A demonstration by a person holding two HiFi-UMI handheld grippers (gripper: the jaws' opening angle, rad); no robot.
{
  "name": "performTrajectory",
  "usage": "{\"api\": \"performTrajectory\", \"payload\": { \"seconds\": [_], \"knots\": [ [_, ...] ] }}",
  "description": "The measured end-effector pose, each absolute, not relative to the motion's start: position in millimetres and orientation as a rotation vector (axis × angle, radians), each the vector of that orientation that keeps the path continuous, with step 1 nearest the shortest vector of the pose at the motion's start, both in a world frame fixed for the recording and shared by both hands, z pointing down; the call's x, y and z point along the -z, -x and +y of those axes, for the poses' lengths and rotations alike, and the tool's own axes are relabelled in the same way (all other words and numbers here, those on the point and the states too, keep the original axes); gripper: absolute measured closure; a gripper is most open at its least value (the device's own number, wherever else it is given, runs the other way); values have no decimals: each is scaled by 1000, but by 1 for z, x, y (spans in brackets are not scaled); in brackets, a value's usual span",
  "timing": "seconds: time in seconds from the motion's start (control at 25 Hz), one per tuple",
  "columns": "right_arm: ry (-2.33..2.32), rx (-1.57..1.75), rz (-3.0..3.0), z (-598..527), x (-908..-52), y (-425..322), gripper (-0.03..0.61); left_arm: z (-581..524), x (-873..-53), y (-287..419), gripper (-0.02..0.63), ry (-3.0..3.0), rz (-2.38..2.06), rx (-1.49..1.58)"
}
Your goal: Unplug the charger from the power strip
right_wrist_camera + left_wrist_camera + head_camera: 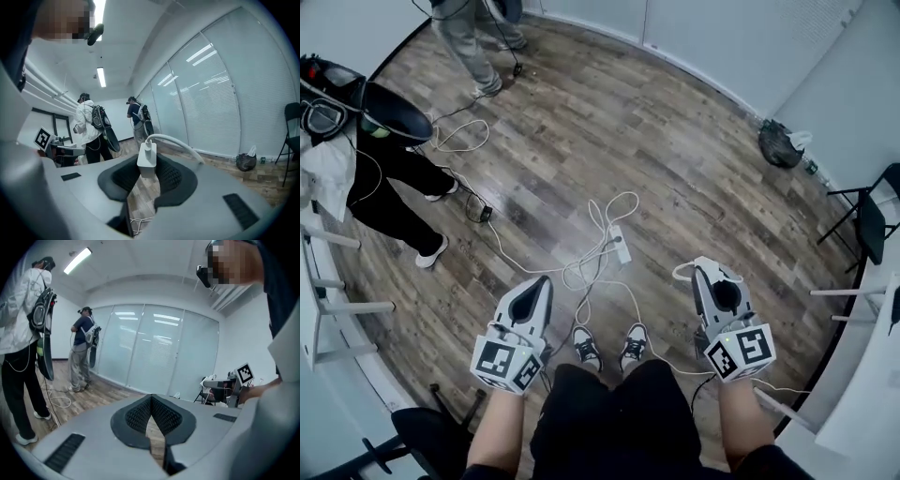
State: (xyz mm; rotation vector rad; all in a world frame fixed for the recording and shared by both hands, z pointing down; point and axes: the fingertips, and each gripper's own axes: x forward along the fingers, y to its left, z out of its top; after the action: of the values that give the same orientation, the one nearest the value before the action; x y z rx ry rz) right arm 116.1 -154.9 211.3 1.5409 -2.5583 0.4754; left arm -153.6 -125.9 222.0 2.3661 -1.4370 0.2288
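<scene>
right tongs (150, 169) clench the charger (146, 158), free of the power strip (622, 246); left tongs (151, 400) pinched together, empty. i'd mind its cable (180, 141).

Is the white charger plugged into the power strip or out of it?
Out. The white block charger sits clamped in the right gripper, held high above the white power strip on the wooden floor.

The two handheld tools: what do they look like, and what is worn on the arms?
The left tool and the right tool are light grey, wedge-shaped shells with dark, textured pads inside the tips. Each carries a white cube printed with black square markers at its rear. The forearms are uncovered, and the clothing is black.
</scene>
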Motion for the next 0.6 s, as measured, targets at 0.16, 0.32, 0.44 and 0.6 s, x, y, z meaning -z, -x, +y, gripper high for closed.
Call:
{"api": "performTrajectory", "payload": {
  "seconds": [0.16,0.32,0.44,0.6],
  "knots": [
    [-1531,-394,-2592,-131,-138,-106,471,-100,-142,154,594,-2491,-1473,-253],
    [-1501,-312,-2641,-115,-73,-91,471,-86,-76,155,594,-2556,-1486,-181],
    [-1498,-255,-2650,-103,-34,-84,471,-73,-46,153,594,-2594,-1453,-190],
    [-1534,-220,-2678,-91,-3,-80,471,-63,-25,155,594,-2624,-1431,-182]
  ]
}}
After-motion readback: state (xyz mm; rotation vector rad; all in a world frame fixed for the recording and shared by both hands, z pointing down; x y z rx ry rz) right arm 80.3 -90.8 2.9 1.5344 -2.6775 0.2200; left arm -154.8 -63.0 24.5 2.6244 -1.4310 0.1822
